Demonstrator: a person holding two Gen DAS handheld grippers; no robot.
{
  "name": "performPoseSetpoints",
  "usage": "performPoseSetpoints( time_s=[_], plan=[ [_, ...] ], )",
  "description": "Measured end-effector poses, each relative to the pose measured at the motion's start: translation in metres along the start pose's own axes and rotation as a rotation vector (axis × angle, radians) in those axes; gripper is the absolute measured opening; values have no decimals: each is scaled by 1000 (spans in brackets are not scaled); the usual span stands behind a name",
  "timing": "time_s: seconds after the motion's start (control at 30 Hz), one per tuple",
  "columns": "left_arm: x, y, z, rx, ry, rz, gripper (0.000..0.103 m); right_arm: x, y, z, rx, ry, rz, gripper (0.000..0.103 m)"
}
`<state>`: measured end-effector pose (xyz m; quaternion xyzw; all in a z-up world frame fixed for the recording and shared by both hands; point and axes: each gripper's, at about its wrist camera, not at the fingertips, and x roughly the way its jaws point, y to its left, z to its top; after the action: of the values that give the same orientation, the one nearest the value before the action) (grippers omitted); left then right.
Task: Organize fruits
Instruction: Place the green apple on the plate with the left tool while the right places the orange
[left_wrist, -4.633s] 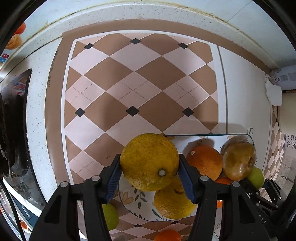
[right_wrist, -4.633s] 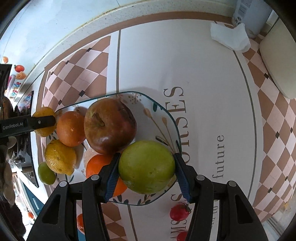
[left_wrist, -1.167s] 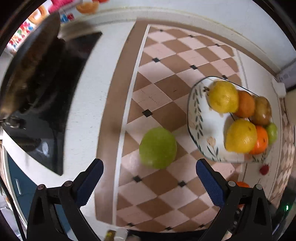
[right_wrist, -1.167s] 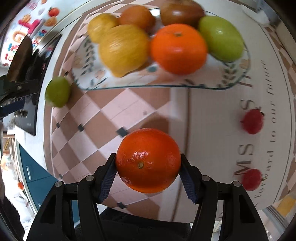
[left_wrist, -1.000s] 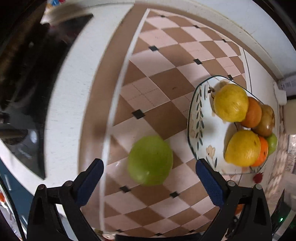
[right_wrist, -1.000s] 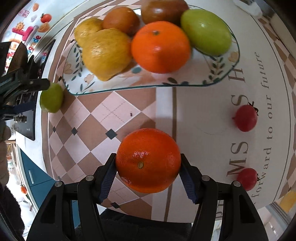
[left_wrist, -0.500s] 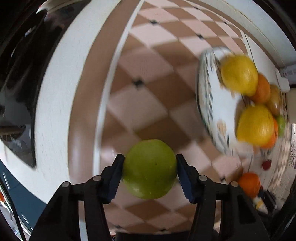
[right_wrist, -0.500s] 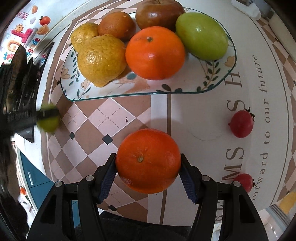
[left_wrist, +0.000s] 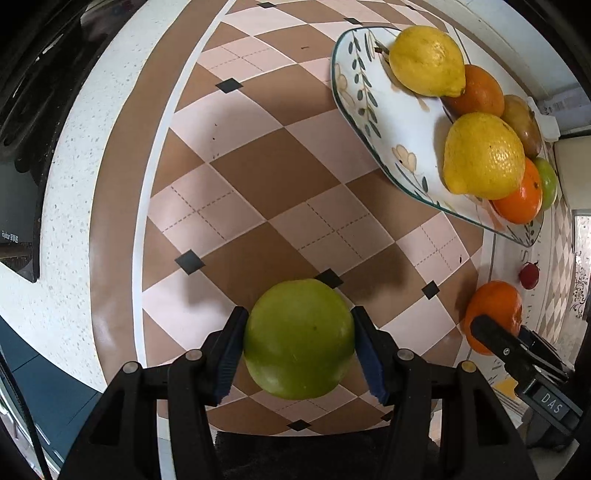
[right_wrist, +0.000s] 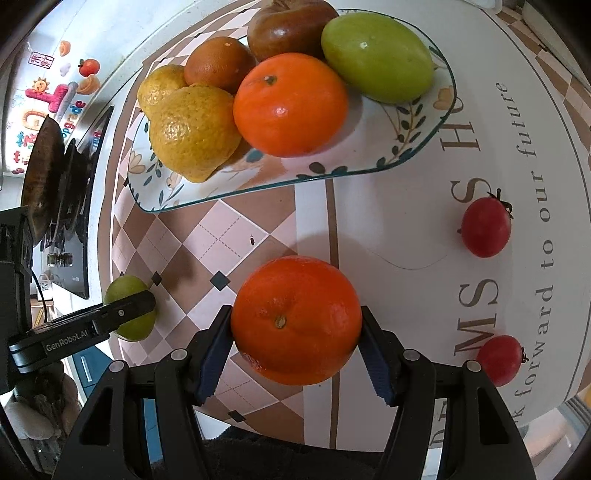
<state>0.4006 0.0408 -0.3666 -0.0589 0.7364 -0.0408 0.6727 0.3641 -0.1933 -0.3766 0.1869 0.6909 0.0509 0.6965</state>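
My left gripper (left_wrist: 298, 345) is shut on a green apple (left_wrist: 298, 338), held over the checkered mat; the apple also shows in the right wrist view (right_wrist: 127, 314). My right gripper (right_wrist: 297, 326) is shut on an orange (right_wrist: 297, 319), which also shows in the left wrist view (left_wrist: 493, 314). The floral plate (right_wrist: 369, 164) lies beyond both grippers and holds two lemons (right_wrist: 192, 129), two oranges (right_wrist: 290, 103), a brown fruit (right_wrist: 290, 27) and a green fruit (right_wrist: 376, 55). In the left wrist view the plate (left_wrist: 369, 110) is at the upper right.
Two small red fruits (right_wrist: 485, 227) (right_wrist: 498, 360) lie on the white lettered part of the mat, right of my right gripper. A black stove (left_wrist: 22, 110) with a pan (right_wrist: 40, 162) is at the left. The counter's front edge is close below both grippers.
My left gripper has closed on the green apple that lay on the mat and lifted it. My right gripper keeps its hold on the orange, drawn back slightly from the plate.
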Motion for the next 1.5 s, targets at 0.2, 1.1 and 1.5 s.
performPoseSetpoints(
  time_s=[0.2,1.1,1.5],
  plan=[
    [0,-25,-14,18,0,-28,54,-8,6,-9,-3,-33,15,67],
    [-34,-41,127,-46,-26,-115,54,-61,-53,182,-12,-141,-22,67],
    [-4,-36,129,-123,73,-179,54,-52,-55,190,-9,-67,25,70]
  ],
)
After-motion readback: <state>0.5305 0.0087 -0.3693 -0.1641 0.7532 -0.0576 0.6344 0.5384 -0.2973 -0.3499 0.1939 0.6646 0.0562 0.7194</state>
